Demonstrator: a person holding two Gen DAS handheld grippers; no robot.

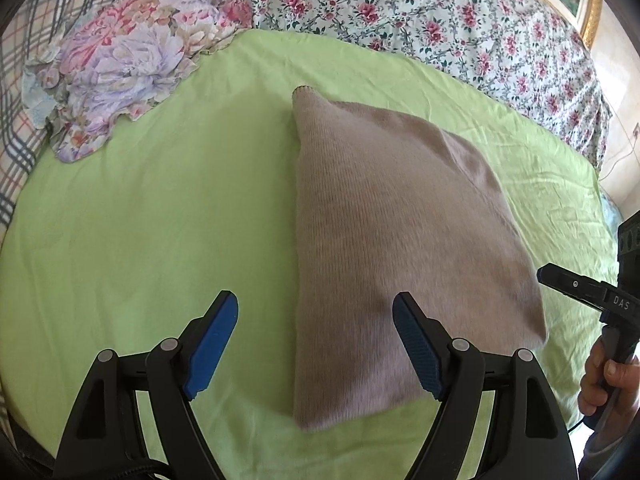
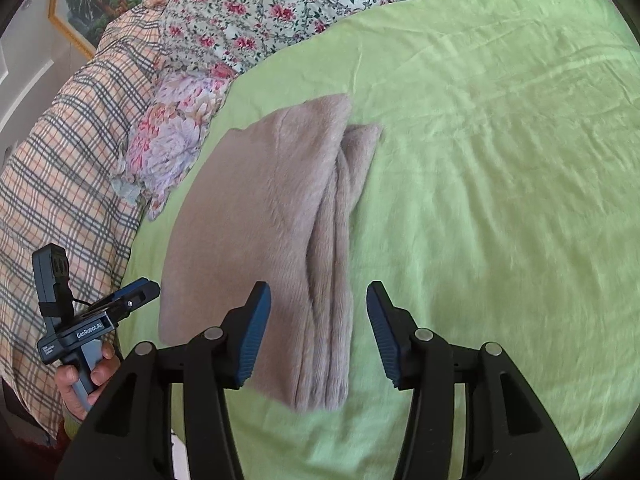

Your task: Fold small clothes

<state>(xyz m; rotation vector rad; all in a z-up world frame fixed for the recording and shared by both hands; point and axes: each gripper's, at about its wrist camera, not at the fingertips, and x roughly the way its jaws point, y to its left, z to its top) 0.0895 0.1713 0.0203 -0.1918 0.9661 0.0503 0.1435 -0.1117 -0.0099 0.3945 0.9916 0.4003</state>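
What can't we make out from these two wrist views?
- What kind of garment the folded beige knit is: the folding hides its shape in both views.
- Its near edge in the right wrist view: blurred, so the layers can't be counted.
- The right tongs in the left wrist view: cut off by the right edge of the picture.
- The floral cloth at the edge of the green sheet: crumpled, type unclear.

Folded knit garment (image 1: 400, 248) lies flat mid-sheet (image 1: 160, 220). Crumpled floral cloth (image 1: 128, 68) sits at the sheet's far-left corner, well apart from the garment. Floral bedcover (image 1: 440, 20) runs behind the sheet's far edge, plaid bedding (image 2: 60, 184) off its left edge. Framed picture (image 2: 92, 4) behind the bedding.
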